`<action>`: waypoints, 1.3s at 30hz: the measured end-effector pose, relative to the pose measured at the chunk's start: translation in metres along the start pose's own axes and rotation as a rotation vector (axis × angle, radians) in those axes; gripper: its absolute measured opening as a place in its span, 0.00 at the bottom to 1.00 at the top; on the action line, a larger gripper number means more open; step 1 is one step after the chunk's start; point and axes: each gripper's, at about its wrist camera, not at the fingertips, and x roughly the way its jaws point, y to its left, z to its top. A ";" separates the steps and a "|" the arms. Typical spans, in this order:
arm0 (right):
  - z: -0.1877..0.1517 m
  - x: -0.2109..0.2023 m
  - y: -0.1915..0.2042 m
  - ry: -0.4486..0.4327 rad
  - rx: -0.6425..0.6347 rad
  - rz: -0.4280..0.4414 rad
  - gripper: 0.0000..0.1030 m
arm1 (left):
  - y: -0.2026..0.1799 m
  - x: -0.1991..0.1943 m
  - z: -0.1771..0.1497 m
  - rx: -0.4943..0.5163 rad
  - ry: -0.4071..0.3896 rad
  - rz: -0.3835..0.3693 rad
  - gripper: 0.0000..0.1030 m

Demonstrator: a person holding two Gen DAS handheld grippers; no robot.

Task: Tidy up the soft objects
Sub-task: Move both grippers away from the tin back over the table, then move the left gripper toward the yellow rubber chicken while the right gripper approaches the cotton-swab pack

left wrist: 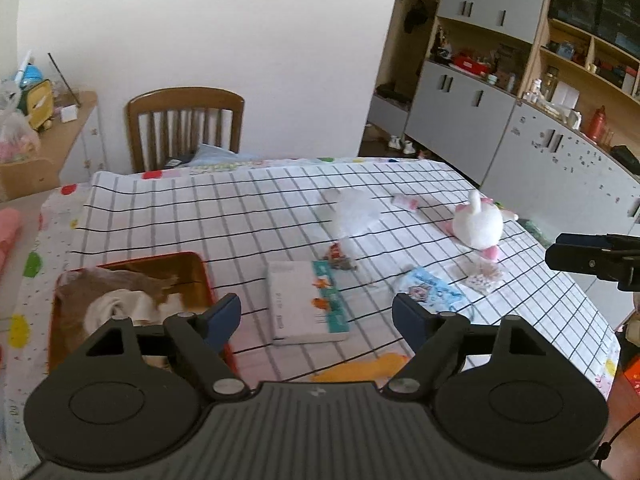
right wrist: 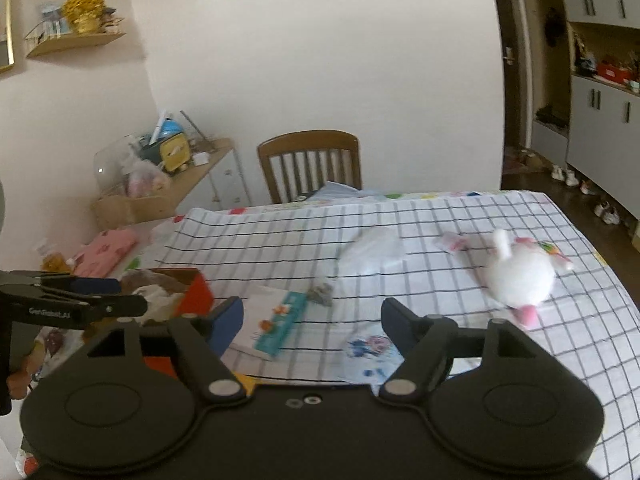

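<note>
A white and pink plush toy [left wrist: 478, 223] lies on the checked tablecloth at the right; it also shows in the right wrist view [right wrist: 520, 276]. An orange tin tray [left wrist: 200, 276] at the left holds brown and cream cloths [left wrist: 120, 300]; the tray shows in the right wrist view too [right wrist: 196, 292]. A crumpled clear bag [left wrist: 352, 212], a blue printed packet [left wrist: 432, 286] and a small pale pouch [left wrist: 482, 276] lie between them. My left gripper [left wrist: 316, 316] is open and empty above the tissue pack [left wrist: 304, 306]. My right gripper [right wrist: 312, 320] is open and empty above the table's near side.
A wooden chair [left wrist: 186, 124] stands at the table's far edge. A side shelf [left wrist: 60, 128] with bags and boxes is at the left. Grey cabinets [left wrist: 500, 120] line the right wall. A small pink wrapper [left wrist: 406, 202] lies beyond the plush toy.
</note>
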 end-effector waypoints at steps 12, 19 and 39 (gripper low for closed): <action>-0.015 0.003 -0.057 0.024 -0.005 -0.064 0.91 | -0.038 0.037 -0.007 -0.001 0.029 -0.021 0.98; -0.024 0.018 -0.091 0.057 -0.015 -0.112 0.95 | -0.048 0.062 -0.017 0.007 0.065 0.008 0.98; -0.045 0.099 -0.168 0.167 -0.055 -0.140 1.00 | -0.043 0.124 -0.063 0.072 0.208 0.067 0.98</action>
